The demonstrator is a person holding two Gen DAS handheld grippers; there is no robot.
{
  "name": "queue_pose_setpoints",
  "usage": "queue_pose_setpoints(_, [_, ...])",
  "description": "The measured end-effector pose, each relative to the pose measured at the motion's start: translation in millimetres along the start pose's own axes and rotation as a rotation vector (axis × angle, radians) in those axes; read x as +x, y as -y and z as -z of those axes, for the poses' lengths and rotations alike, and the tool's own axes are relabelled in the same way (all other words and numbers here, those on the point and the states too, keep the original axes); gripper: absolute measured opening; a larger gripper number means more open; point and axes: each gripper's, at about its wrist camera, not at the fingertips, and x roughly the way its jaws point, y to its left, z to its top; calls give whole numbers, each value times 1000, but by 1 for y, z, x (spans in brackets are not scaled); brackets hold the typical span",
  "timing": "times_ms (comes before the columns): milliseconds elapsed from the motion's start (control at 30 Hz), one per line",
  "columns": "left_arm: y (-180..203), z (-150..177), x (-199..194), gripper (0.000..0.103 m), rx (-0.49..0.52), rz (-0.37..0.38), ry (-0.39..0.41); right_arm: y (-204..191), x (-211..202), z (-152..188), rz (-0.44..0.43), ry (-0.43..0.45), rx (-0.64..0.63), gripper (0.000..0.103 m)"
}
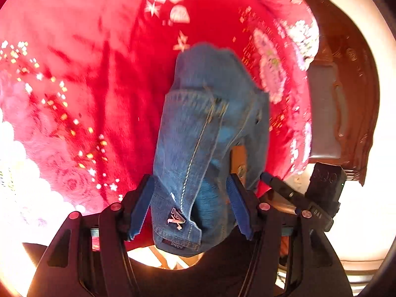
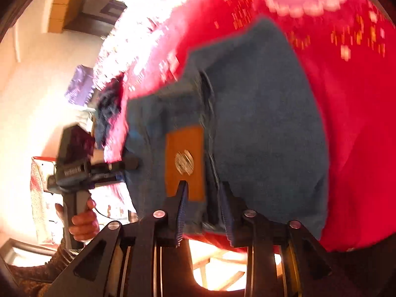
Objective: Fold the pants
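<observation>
The blue denim pants (image 1: pixel 205 128) hang bunched over a red patterned blanket (image 1: pixel 99 74). My left gripper (image 1: pixel 191 185) is shut on a thick fold of the denim near a small metal logo. In the right wrist view the pants (image 2: pixel 259 123) spread wide, with a brown leather waistband patch (image 2: pixel 184 163). My right gripper (image 2: pixel 203 193) is shut on the waistband edge beside that patch. The left gripper (image 2: pixel 128 165) shows at the left of the right wrist view, held by a hand. The right gripper (image 1: pixel 267 178) shows at the right of the left wrist view, on the denim.
The red blanket (image 2: pixel 346 123) with pink and white flower patterns covers the surface under the pants. A dark wooden bed frame (image 1: pixel 346 99) stands at the right. Purple cloth (image 2: pixel 81 86) and clutter lie at the far left. A bright floor lies below.
</observation>
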Motion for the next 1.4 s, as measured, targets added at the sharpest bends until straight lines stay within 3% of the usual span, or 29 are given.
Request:
queue_pose_setpoints(67, [-4,-10,-2,61,-28,-8,43,-4,5,-21,-8,67,-4,60])
queue_pose_setpoints(233, [-1,-45,19,61,-102,-49,53,-6,53,-61,36,68,-20,60])
queue_pose_setpoints(267, [2,-52,26,61,-105,-75,48,-6,68,-65,77,49,-33,56])
queue_pose_setpoints(300, [7,-57,32,61,-99,-115,53,-9,75,-69,89,35,-56,43])
queue_pose_setpoints(333, [10,-63,36,61,-94,-183,66,-15,75,-73,99,44,-79,9])
queue_pose_setpoints(400, [15,-69,51,64,-82,-281,72,-20,74,-79,158,86,-109,10])
queue_pose_setpoints(500, [14,-73,63,67,-72,-313,66,-10,104,-84,326,-11,-166,10])
queue_pose_setpoints(633, [5,-54,36,67,-99,-220,28,-13,81,-77,247,3,-137,17])
queue_pose_setpoints(700, [-13,-29,14,67,-95,-160,-2,-15,61,-66,178,-6,-128,25])
queue_pose_setpoints(767, [-28,1,1,67,-124,-107,-29,-10,42,-49,128,-25,-86,41])
queue_pose_setpoints(867, [-45,43,5,67,-177,-25,-102,4,28,-24,52,-69,18,46])
queue_pose_setpoints(933, [-53,59,18,67,-208,-10,-128,13,31,-7,32,-117,76,51])
queue_pose_setpoints(1033, [-59,64,38,69,-245,-55,-145,26,42,14,-2,-184,134,51])
queue_pose_setpoints(1100, [-54,64,45,70,-226,-124,-142,27,51,24,-29,-193,140,43])
queue_pose_setpoints(1133, [-50,64,48,70,-212,-150,-144,20,52,25,-4,-181,84,21])
queue_pose_setpoints(1233, [-40,64,38,69,-164,-176,-150,0,49,27,97,-154,-47,21])
queue_pose_setpoints(1333, [-27,65,5,67,-92,-81,-92,-4,37,29,74,-151,-33,27])
queue_pose_setpoints(1367, [-22,64,-10,67,-56,-62,-65,-2,30,30,56,-135,-17,35])
queue_pose_setpoints(1400, [-17,62,-24,67,-17,-62,-38,0,24,31,42,-115,-2,51])
